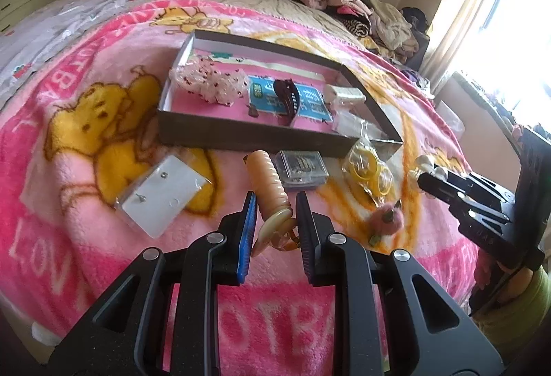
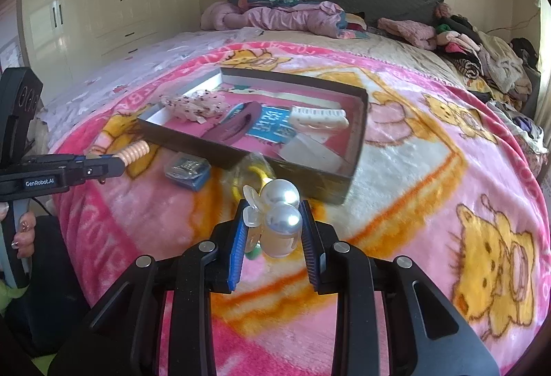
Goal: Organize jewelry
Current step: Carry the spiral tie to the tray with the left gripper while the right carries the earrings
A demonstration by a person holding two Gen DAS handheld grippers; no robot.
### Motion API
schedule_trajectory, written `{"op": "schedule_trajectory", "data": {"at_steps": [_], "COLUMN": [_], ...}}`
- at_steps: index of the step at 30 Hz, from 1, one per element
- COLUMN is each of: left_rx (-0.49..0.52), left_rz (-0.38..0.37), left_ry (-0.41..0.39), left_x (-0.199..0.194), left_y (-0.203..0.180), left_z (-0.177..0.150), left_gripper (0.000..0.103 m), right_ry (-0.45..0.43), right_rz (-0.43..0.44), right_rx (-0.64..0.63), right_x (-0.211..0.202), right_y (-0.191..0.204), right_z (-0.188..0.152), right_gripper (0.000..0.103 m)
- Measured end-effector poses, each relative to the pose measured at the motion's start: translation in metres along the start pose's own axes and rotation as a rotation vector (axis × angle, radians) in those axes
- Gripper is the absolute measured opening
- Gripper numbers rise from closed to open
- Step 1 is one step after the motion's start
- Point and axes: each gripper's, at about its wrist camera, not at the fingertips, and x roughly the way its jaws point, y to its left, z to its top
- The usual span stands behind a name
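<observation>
My left gripper (image 1: 275,200) is shut on a peach ribbed hair clip (image 1: 270,184), held above the pink blanket just in front of the dark shallow box (image 1: 220,134). My right gripper (image 2: 273,207) is shut on a pearl hair clip (image 2: 280,207) with two big white pearls, also lifted near the box's (image 2: 310,184) front corner. From the left wrist view the right gripper (image 1: 425,178) shows at the right with the pearl clip (image 1: 422,165). In the box lie a beaded white piece (image 1: 210,83), a dark red clip (image 1: 286,97) and a cream comb clip (image 1: 344,95).
On the blanket (image 1: 103,238) lie an earring card in plastic (image 1: 162,193), a small clear case (image 1: 301,167), a bag of yellow rings (image 1: 370,169) and a pink fuzzy piece (image 1: 387,217). Clothes (image 2: 282,14) are piled at the headboard. A person's hand (image 2: 24,231) holds the left tool.
</observation>
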Motion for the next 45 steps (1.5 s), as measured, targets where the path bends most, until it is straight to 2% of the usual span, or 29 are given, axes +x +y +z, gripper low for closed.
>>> {"op": "schedule_trajectory", "data": {"at_steps": [22, 45], "left_rx": [-0.030, -0.068], "left_rz": [0.005, 0.024], "left_ry": [-0.063, -0.066], "left_x": [-0.013, -0.001], "left_y": [0.015, 0.034], "left_z": [0.017, 0.034], "left_gripper": [0.016, 0.016], "right_ry": [-0.022, -0.051], "right_rz": [0.099, 0.107], "right_rx": [-0.038, -0.032], "right_x": [0.018, 0.041], "right_y": [0.045, 0.047], "right_z": [0.029, 0.058], "right_gripper": [0.028, 0.028]}}
